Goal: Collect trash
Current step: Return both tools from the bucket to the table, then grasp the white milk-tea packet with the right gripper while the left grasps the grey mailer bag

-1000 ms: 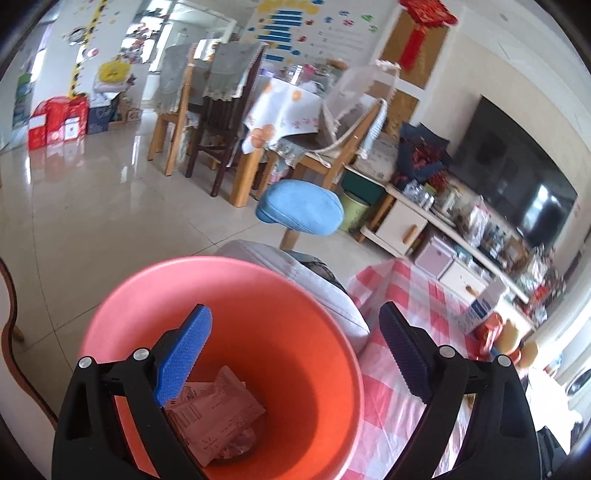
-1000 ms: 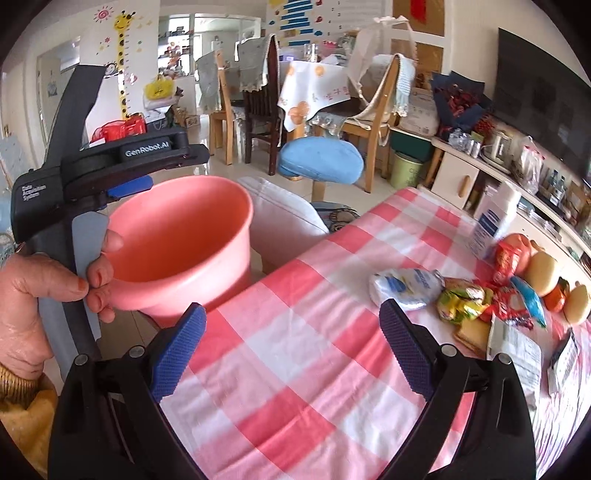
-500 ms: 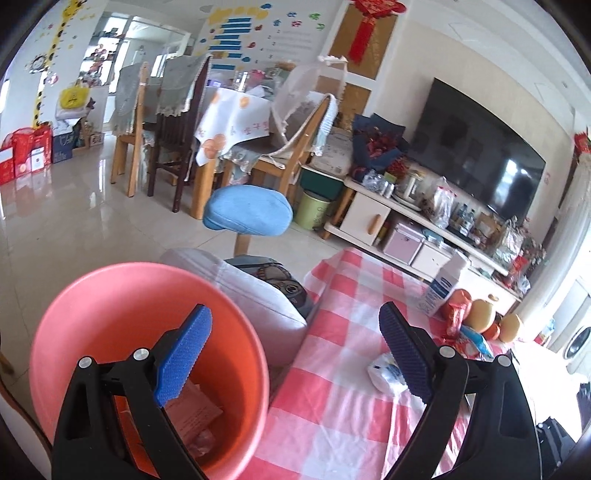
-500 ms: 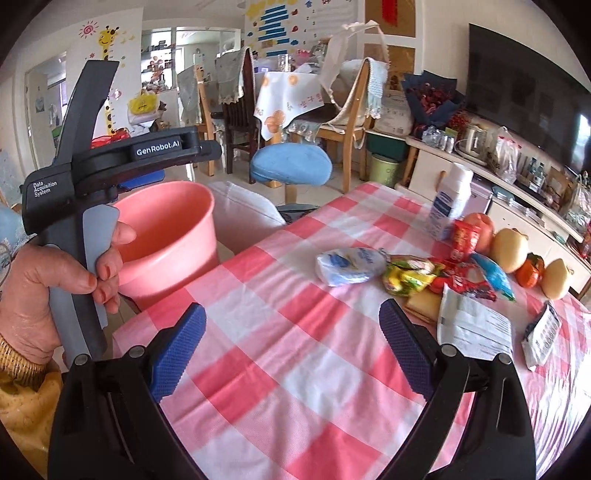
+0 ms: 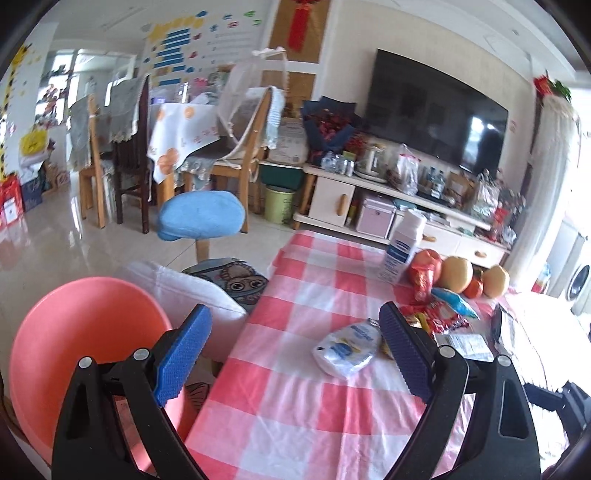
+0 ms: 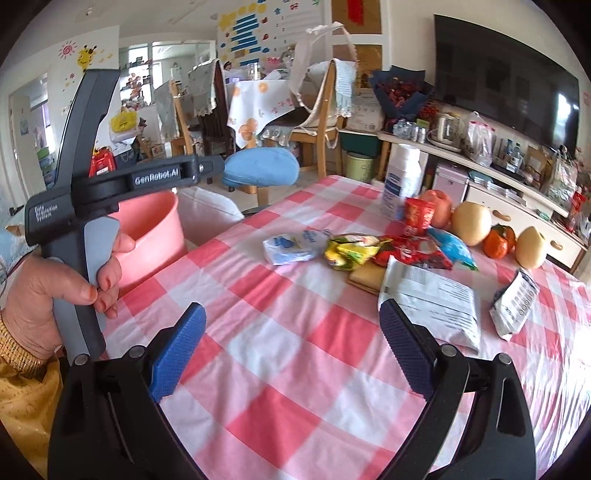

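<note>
Both hand-held grippers, left (image 5: 291,347) and right (image 6: 291,347), have jaws apart and empty, seemingly ready for the wrappers (image 6: 373,251) heaped far right on the checked worktop (image 6: 295,332), while the pink bin (image 5: 85,350) waits off its near-left edge to catch them.

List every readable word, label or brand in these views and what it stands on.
"GenRobot.AI": on the black bar of the left tongs, seen from the right wrist view.
"Data Acquisition System": on its body, small; only partly legible.
White carton, grey mailer, snack wrappers, wall posters: print too small or blurred to read.
</note>
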Motion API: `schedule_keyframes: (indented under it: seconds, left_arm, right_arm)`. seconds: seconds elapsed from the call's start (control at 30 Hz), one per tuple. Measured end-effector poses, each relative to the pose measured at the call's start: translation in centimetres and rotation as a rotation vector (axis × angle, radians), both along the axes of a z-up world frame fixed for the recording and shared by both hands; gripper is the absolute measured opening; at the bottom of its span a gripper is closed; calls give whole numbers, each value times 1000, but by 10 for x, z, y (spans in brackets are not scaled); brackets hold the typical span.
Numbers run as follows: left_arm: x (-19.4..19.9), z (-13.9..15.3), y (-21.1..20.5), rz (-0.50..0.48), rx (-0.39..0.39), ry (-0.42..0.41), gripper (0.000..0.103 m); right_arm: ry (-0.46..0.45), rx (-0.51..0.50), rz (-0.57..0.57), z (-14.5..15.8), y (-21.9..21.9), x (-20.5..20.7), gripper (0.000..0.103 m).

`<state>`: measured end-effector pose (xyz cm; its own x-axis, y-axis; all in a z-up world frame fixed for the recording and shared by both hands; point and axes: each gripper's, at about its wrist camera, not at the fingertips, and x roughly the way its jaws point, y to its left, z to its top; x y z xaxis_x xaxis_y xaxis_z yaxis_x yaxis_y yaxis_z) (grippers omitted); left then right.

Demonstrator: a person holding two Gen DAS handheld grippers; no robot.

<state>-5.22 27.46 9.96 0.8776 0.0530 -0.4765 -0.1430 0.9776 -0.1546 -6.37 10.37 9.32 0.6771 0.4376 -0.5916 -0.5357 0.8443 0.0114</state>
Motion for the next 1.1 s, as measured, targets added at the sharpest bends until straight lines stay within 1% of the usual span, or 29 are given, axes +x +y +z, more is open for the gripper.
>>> schedule_keyframes:
  seconds: [0.27, 0.57, 0.67, 0.77, 0.9, 1.0, 1.1]
  left_arm:
    - [11, -5, -40, -70, 68, 32, 91]
    - [25, -16, -83, -143, 131, 75, 91]
    - [30, -22, -101, -175, 186, 92, 91]
    - [38, -29, -118, -204, 230, 115, 91]
    - [45, -35, -139, -248, 235, 133, 91]
    - [49, -39, -158, -301, 231, 143, 91]
    - [52, -45, -178, -351, 257, 156, 91]
  right_arm:
    - [-1, 50, -53, 3, -36, 4, 95]
    - [9, 80, -94, -1, -70, 11, 95]
    - [22, 103, -120, -3, -86, 18, 95]
    - [37, 136, -156, -3, -104, 27, 95]
    - [44, 171, -221, -1, -133, 40, 95]
    - [60, 203, -285, -1, -160, 52, 95]
    - [76, 213, -347, -5, -181, 64, 95]
